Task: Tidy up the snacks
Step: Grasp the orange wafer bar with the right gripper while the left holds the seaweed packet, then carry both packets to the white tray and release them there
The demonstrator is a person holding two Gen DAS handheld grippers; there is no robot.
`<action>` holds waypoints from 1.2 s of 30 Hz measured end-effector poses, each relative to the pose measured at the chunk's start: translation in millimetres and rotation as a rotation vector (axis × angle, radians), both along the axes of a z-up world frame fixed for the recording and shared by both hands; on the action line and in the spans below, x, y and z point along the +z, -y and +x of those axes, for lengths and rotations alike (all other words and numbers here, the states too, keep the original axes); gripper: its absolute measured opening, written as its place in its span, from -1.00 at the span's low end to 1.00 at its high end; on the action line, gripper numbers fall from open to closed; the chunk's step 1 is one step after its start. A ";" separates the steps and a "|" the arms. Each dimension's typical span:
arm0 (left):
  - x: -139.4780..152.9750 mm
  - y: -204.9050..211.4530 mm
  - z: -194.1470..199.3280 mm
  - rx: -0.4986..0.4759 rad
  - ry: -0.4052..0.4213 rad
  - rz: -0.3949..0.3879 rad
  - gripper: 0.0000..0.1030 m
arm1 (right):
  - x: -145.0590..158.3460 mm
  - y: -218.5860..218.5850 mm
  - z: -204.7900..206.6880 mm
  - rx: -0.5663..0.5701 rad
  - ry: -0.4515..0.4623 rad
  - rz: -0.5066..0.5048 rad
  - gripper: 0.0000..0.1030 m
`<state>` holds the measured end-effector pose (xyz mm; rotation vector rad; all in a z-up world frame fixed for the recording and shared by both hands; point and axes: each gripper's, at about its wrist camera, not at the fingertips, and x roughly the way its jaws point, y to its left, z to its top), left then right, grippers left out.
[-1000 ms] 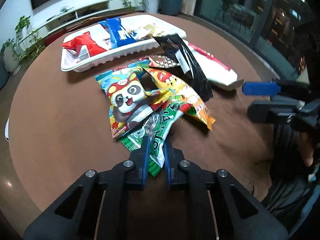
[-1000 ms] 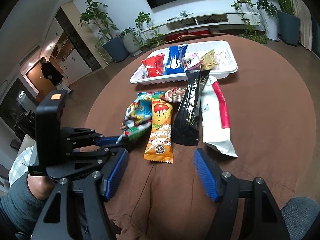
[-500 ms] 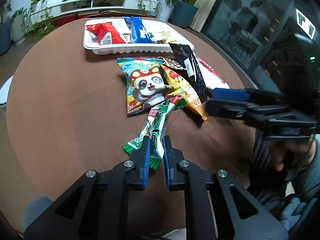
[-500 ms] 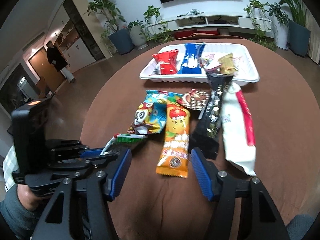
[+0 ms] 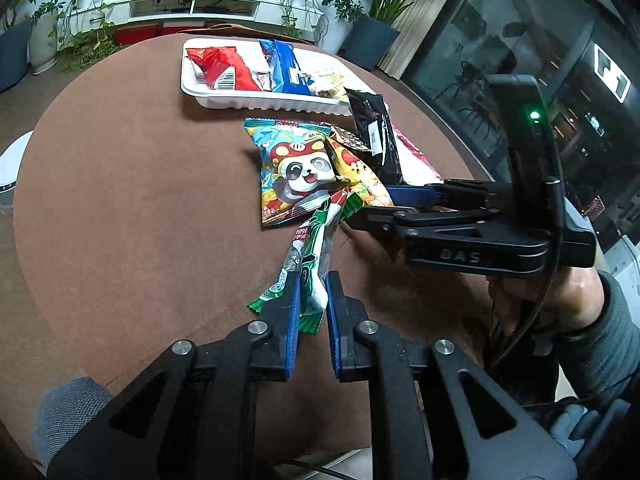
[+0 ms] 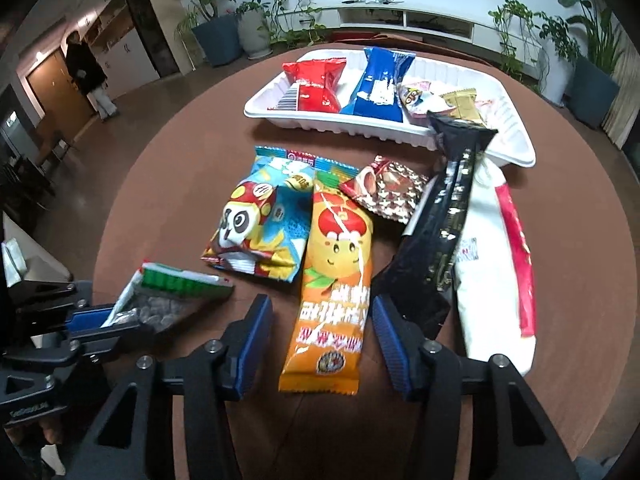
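In the tray: the white tray (image 6: 516,148) at the far side already holds a red packet (image 6: 316,84), a blue packet (image 6: 380,86) and a few small sweets beside them, so a good share looks sorted.
Still loose: the panda bag (image 6: 260,224), the orange packet (image 6: 336,280), the foil packet (image 6: 386,194), the black packet (image 6: 444,232) (its top end leaning on the tray's rim) and the white-and-red packet (image 6: 496,276) all lie on the table (image 5: 120,200).
Left gripper (image 5: 311,292): jaws pinched tight on the green packet (image 5: 316,248), near end gripped, far end tucked against the panda bag.
Right gripper (image 6: 320,344): jaws wide apart, nothing held, straddling the orange packet's near end; a grab there looks likely next.
Progress: roughly halfway, by my reckoning, with six packets to go.
Surface: round, brown, matte.
Room: living room, potted plants, low white TV shelf, dark glass on the right; someone stands by a far door.
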<state>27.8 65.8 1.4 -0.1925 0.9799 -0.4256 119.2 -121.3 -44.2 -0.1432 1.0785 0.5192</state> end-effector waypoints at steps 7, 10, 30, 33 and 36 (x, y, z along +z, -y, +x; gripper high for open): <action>-0.7 -5.0 -1.6 0.009 -0.001 -0.016 -0.79 | -2.8 3.5 -1.8 -0.002 -0.001 -0.032 -0.48; -0.3 -4.5 -1.4 0.007 -0.002 -0.016 -0.79 | -1.8 8.7 -3.8 -0.013 -0.014 -0.014 -0.51; 19.7 1.0 -1.1 -0.002 0.012 -0.081 -0.79 | 37.1 44.1 -31.5 -0.033 -0.079 0.251 -0.52; 25.0 -3.4 3.3 0.006 0.016 -0.093 -0.79 | 40.3 57.2 -24.9 -0.060 -0.078 0.272 -0.52; 33.0 -10.4 11.3 0.024 0.027 -0.111 -0.79 | 46.7 74.1 -18.0 -0.093 -0.063 0.285 -0.52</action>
